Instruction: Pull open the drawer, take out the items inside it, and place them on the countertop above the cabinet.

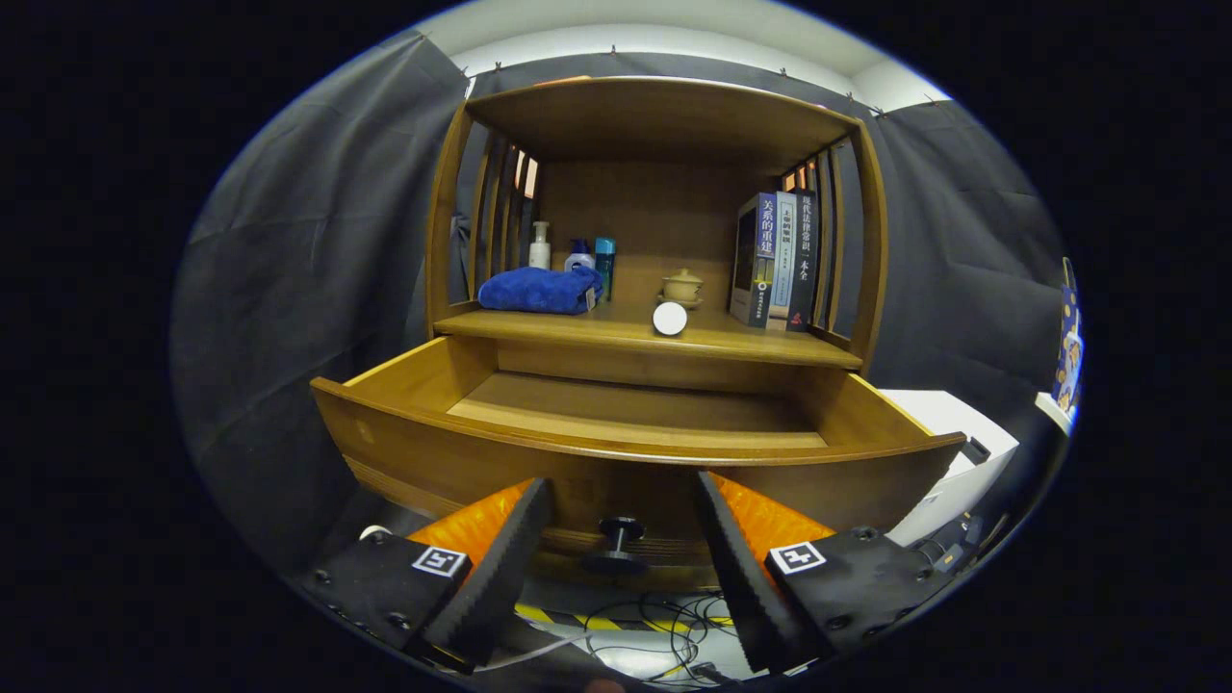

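Entry: wooden pull-out drawer [635,423], open, visible floor bare; its black round knob [621,539] sits between my claw [621,563] fingers, untouched. Claw wide, empty. Small white round item [670,319] on the table beyond, above the drawer, centre.

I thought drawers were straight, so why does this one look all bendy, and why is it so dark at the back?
In the gripper view, the fisheye lens bows the open wooden drawer, so its straight front curves. The wooden shelf top shades the back of the shelf, darkening the small tan lidded pot. The gripper shows sharp, jaws open, either side of the drawer's round dark knob.
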Demonstrator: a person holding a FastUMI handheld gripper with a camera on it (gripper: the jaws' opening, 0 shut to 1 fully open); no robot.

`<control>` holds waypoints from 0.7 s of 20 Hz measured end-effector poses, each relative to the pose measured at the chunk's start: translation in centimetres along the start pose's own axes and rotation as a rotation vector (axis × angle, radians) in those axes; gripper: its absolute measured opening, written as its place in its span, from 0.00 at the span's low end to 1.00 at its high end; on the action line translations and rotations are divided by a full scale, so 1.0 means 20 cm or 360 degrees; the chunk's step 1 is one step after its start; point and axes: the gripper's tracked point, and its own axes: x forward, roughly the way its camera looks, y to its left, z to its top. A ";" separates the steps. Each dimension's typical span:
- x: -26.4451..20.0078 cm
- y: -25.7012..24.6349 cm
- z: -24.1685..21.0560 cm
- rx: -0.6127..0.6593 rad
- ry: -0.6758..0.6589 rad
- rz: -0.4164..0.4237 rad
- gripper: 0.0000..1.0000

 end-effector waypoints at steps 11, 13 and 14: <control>0.05 -0.03 0.04 0.0080 -0.0046 -0.0105 0.98; 0.08 -0.03 0.06 0.0116 -0.0056 -0.0100 0.98; 0.10 -0.04 0.08 0.0131 -0.0070 -0.0099 0.98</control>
